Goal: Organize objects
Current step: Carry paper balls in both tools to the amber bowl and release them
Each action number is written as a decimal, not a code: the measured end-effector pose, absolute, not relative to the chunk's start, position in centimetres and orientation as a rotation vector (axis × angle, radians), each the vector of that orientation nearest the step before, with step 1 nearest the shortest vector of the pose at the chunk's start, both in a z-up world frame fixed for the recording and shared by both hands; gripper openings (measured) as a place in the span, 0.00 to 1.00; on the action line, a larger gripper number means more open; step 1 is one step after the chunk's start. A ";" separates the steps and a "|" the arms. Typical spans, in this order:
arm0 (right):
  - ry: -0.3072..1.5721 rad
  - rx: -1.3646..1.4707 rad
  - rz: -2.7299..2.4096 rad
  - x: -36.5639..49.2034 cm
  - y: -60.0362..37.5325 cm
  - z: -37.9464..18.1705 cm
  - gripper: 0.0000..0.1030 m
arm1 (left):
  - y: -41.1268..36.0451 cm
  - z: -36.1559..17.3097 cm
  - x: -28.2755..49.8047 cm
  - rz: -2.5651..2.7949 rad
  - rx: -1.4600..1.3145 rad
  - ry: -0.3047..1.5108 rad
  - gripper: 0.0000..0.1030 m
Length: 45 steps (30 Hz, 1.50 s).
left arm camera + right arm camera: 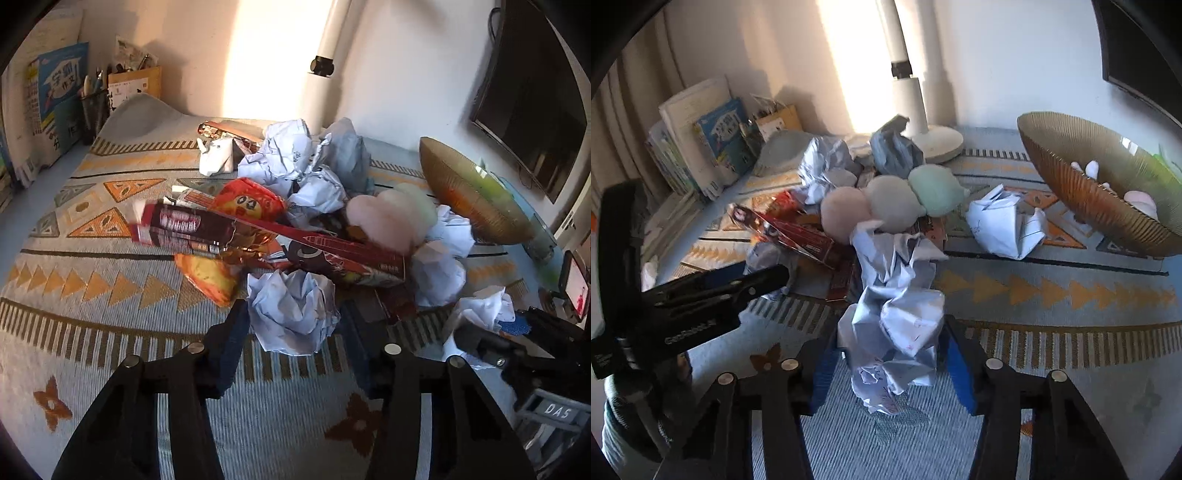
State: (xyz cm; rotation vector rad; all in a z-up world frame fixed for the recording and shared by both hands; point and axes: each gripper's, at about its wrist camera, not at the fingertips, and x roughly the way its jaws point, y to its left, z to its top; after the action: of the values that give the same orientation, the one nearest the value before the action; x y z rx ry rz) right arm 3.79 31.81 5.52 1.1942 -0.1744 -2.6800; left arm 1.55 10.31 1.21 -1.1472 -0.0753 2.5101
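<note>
**A heap of paper and wrappers on the patterned cloth, both claws at its near edge**

The left gripper point(295, 325) has its jaws spread, with one crumpled paper ball point(291, 314) sitting between the fingertips; whether the pads touch it cannot be told. The right gripper point(890, 347) also stands spread, a long crumpled paper wad point(897, 306) lying between its blue-padded fingers point(960, 369) — contact is unclear here as well.

Counted from the left wrist view: about seven balls of crumpled white paper in the heap (some overlap, so the count is rough), one long red box point(266, 236) lying across the middle, two orange snack wrappers point(247, 201) beneath and behind it, and a second red box at the far edge. Three soft pastel balls point(890, 203) — pink, beige, green — sit in a touching row on top of the pile. One folded white paper point(1004, 225) lies apart to the right, between the pile and the ribbed amber bowl point(1071, 184), which is tilted and holds a few pale objects.

The patterned cloth point(92, 266) is bare to the left of the heap and in front of both claws. Books point(701, 147) and a pen holder point(94, 110) line the far left edge; a white lamp base point(938, 140) stands behind the pile, and a dark monitor point(532, 96) hangs at the right.
</note>
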 end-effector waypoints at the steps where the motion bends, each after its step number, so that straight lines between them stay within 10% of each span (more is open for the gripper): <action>1: -0.178 1.180 -2.681 4.2 32.0 5.7 0.50 | 10.3 1.3 2.0 2.508 -1.145 -0.084 0.46; 29: -0.509 1.108 -3.105 -1.3 54.4 14.5 0.59 | 35.0 9.4 -5.5 2.290 -0.843 0.027 0.56; 31: -0.523 1.113 -3.097 -2.9 55.3 14.6 0.68 | 35.1 9.4 -6.2 2.318 -0.835 0.019 0.71; 45: -0.519 0.983 -3.013 3.3 50.5 13.8 0.79 | 19.6 10.2 0.8 2.530 -0.822 -0.126 0.75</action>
State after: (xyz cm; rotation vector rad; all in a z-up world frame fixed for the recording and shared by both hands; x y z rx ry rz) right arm 3.33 50.54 13.82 0.9828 -0.5191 -3.0126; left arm 0.78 19.64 10.17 -0.8223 -0.1262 2.5301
